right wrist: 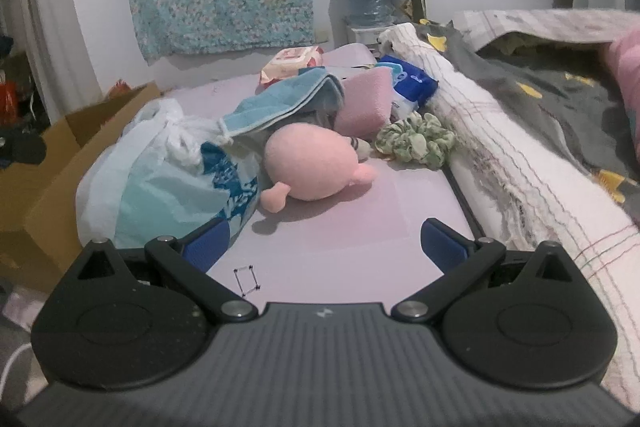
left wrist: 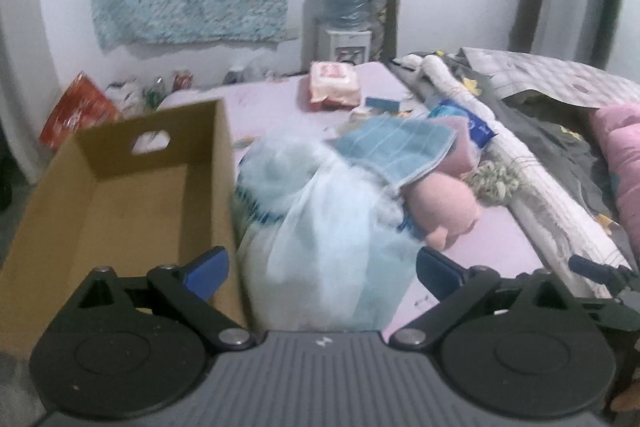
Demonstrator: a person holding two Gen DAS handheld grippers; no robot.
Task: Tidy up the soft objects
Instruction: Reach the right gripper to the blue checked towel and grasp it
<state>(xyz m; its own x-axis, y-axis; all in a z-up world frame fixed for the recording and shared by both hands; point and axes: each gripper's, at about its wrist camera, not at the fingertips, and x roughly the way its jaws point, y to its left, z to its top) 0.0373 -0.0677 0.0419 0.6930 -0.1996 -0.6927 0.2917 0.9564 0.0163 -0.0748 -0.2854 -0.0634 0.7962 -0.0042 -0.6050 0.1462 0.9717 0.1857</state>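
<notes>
A pile of soft things lies on the pink table (right wrist: 360,227): a tied white and blue plastic bag (right wrist: 160,183), a pink plush toy (right wrist: 312,167), a folded blue towel (right wrist: 284,103), a pink cushion (right wrist: 366,103) and a green scrunchie (right wrist: 416,141). An open, empty cardboard box (left wrist: 132,203) stands left of the bag (left wrist: 320,227). My left gripper (left wrist: 322,273) is open, its jaws on either side of the bag's near end. My right gripper (right wrist: 326,245) is open and empty above bare table, just short of the plush toy.
A wet-wipes pack (right wrist: 292,61) and a blue tissue pack (right wrist: 412,83) lie further back. A rolled white blanket (right wrist: 520,167) and dark bedding (right wrist: 560,99) border the table's right side. A water dispenser (left wrist: 348,15) stands at the back wall.
</notes>
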